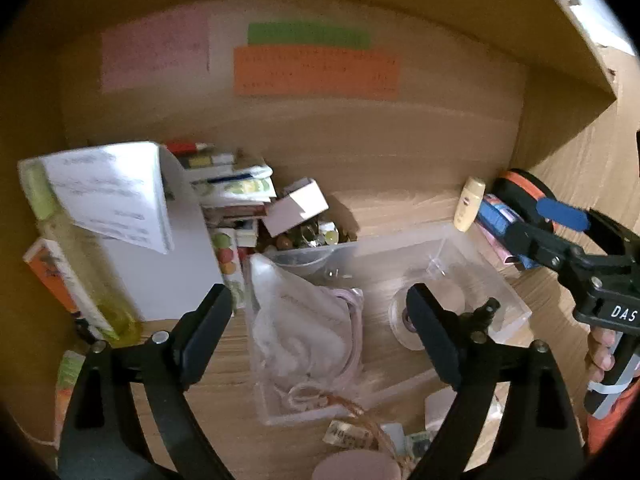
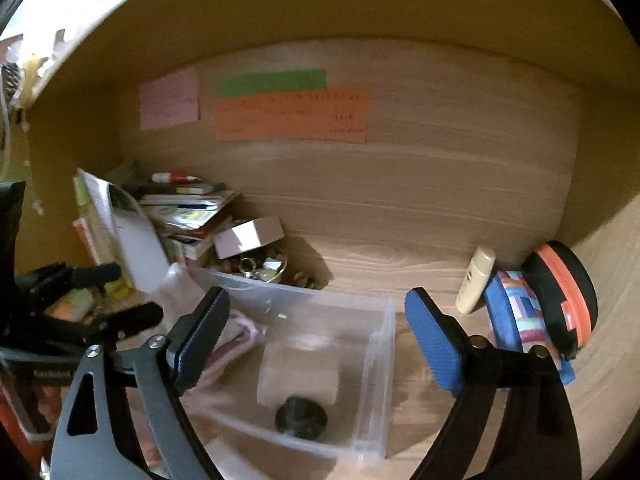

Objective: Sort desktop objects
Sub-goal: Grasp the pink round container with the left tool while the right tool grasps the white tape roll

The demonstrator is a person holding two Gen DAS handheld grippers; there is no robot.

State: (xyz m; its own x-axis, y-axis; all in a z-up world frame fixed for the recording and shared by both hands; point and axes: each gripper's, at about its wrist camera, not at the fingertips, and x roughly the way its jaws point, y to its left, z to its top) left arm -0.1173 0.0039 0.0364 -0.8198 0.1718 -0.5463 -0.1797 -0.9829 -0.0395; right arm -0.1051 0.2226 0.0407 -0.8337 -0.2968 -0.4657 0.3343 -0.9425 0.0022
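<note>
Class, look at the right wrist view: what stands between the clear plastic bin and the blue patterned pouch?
A small cream bottle leans there, beside the pouch, right of the bin.

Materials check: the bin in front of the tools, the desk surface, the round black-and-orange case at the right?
Bin: clear rigid plastic, glossy; the desk and contents show through its walls.
Desk surface: wood-look, matte, with printed-looking grain; probably laminate.
Round case: black shell, probably fabric-covered, with an orange band, probably a zipper.
</note>
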